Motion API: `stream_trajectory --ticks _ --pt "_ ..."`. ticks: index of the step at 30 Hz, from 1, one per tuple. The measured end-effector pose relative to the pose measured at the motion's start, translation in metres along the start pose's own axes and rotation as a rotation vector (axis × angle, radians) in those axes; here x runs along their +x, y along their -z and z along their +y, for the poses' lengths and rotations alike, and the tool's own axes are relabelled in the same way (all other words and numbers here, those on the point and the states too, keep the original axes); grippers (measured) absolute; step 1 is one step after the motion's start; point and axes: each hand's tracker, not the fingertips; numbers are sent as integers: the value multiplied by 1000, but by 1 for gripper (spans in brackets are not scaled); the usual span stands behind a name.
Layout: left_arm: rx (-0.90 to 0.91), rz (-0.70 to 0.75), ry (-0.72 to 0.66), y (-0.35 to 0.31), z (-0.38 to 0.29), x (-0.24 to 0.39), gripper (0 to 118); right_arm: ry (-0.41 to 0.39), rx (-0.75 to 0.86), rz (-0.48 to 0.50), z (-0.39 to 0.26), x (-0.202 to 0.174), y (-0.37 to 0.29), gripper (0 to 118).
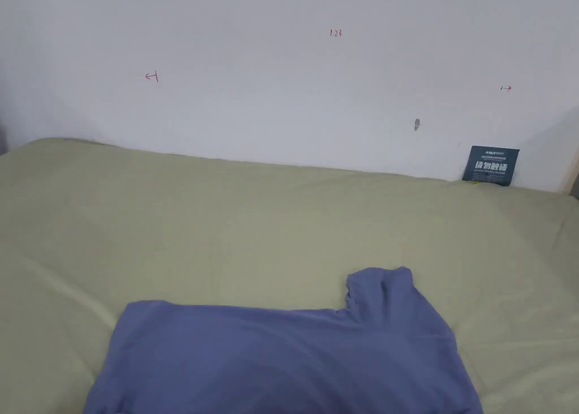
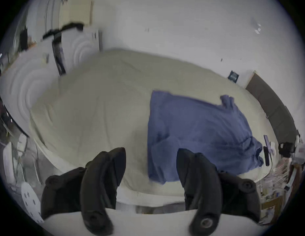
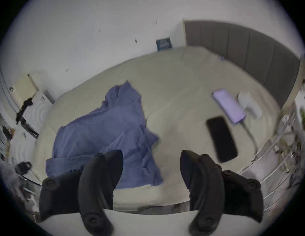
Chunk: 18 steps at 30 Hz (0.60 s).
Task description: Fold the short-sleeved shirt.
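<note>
Blue shirt (image 1: 282, 358) lies rumpled on the bed (image 1: 226, 223), one sleeve (image 1: 381, 293) out; both grippers' jaws gape empty above the bed.

Shirt (image 1: 282, 358): blue, short-sleeved, spread on the bed sheet (image 1: 226, 228), cut off by the lower frame edge.
Sleeve (image 1: 379, 296): points toward the wall (image 1: 282, 81).
Dark card (image 1: 491, 165): propped against the wall, well apart from the shirt.

Short-sleeved shirt (image 1: 282, 358) is lying on the bed (image 1: 226, 234), near its front edge, one sleeve (image 1: 380, 293) pointing toward the wall (image 1: 282, 64). Phone (image 3: 221, 138) is lying right of the shirt, well apart; folded cloth (image 3: 229, 105) sitting just behind the phone.
</note>
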Motion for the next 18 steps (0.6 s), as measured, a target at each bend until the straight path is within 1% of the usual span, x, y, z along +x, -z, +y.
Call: stream_trajectory --ticks 1,2,3,4,5,6,7,8,9,11,13,15,17,18 --pt "50 -22 23 -10 5 13 66 -22 27 -1 3 -7 -8 75" --pt "82 -36 48 -18 9 27 64 -49 45 24 5 -17 -17 75" --pt "98 -51 68 -22 12 41 53 -72 58 42 7 -26 -23 68" --pt "106 -78 92 -26 14 57 53 -96 68 61 7 -39 -29 68" --pt "127 -87 115 -28 15 76 47 -140 93 73 6 -53 -33 65" --pt "156 -93 136 -30 14 92 33 -180 120 75 4 -65 -35 58" --pt "177 -97 170 -28 11 112 11 -224 151 65 -1 -82 -37 37" --pt "180 -62 201 -22 6 129 0 -273 166 49 -6 -99 -35 8" --pt "164 -61 232 -16 1 140 0 -289 189 42 -13 -111 -34 2" --pt "159 -70 253 -9 -12 174 0 -323 175 87 -30 -137 -24 1" --pt "164 -78 241 -3 -31 196 0 -312 175 106 -52 -156 -13 1" --pt "143 -85 254 0 -48 217 0 -328 163 122 -73 -169 0 1" --pt "109 -140 290 2 -66 225 0 -374 93 147 -91 -179 10 1" --pt "91 -149 301 2 -72 229 0 -378 71 159 -96 -178 12 1"
